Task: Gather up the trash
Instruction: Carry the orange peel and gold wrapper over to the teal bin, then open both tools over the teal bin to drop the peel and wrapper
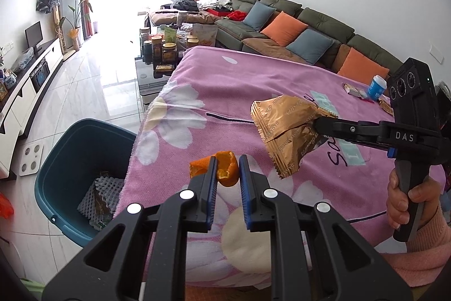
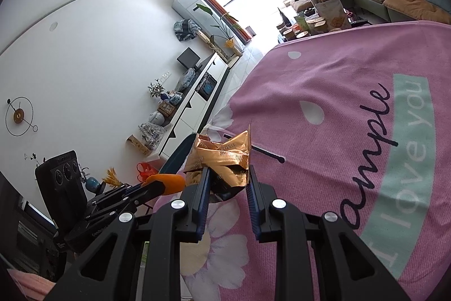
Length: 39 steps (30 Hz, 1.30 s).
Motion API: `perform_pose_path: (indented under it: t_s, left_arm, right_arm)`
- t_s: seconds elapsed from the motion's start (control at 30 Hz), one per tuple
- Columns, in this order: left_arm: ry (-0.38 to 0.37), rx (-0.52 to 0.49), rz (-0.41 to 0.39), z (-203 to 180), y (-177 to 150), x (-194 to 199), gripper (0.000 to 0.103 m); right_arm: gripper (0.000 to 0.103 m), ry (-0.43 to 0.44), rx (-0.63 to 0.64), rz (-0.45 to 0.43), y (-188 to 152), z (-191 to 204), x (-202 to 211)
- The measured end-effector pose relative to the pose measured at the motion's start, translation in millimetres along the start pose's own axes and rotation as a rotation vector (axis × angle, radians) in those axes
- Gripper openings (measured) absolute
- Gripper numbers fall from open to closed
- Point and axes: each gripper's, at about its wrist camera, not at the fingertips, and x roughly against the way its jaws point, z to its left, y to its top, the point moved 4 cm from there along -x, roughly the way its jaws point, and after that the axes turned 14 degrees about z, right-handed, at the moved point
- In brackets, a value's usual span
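Both tongs (image 1: 228, 174) level, loaded

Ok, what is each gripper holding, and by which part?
Left gripper clamps an orange peel across its middle. Right gripper pinches a gold snack wrapper at one end.

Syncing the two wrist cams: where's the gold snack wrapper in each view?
Left wrist: gold wrapper right of centre, above the pink blanket, pinched at the tip of the right claw reaching in from the right.
Right wrist: gold wrapper centre frame, between that claw's own fingers.
Shared landmark: the orange peel in the left claw; in the right wrist view, peel lower left.
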Motion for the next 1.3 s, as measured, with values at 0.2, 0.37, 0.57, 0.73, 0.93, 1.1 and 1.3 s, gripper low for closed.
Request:
perform_pose_path:
  t_s: [0.2, 0.37, 0.57, 0.73, 0.93, 1.1, 1.3]
  left_arm:
    - [0.014, 0.011, -0.013, 9.6, 1.0, 6.6, 0.016]
    - [0.04, 0.032, -0.034, 24.7, 1.5, 16.1, 0.016]
    - [0.094, 0.088, -0.061, 59.1, 4.6, 26.2, 0.016]
    - [0.126, 0.153, -0.06, 97.0, 3.9, 27.8, 0.016]
    - [0.15, 0.226, -0.035, 140.5, -4.3, 19.1, 0.016]
    - [0.163, 0.276, -0.001, 170.4, -13.4, 3.9, 0.016]
    - [0.155, 0.324, 0.036, 194.1, -21.5, -19.6, 0.017]
  right_arm:
    - [0.023, 0.003, 0.017, 0.014, 4.3, 10.0, -8.9]
    - [0.023, 0.006, 0.048, 0.033, 12.9, 24.7, -21.7]
    - [0.023, 0.014, 0.099, 0.076, 30.2, 47.8, -50.2]
    - [0.023, 0.006, 0.159, 0.122, 42.4, 73.2, -80.5]
    - [0.023, -0.039, 0.234, 0.165, 54.2, 100.7, -114.9]
    - [0.023, -0.096, 0.282, 0.211, 58.1, 118.3, -145.2]
    - [0.026, -0.171, 0.332, 0.28, 58.4, 132.5, -180.3]
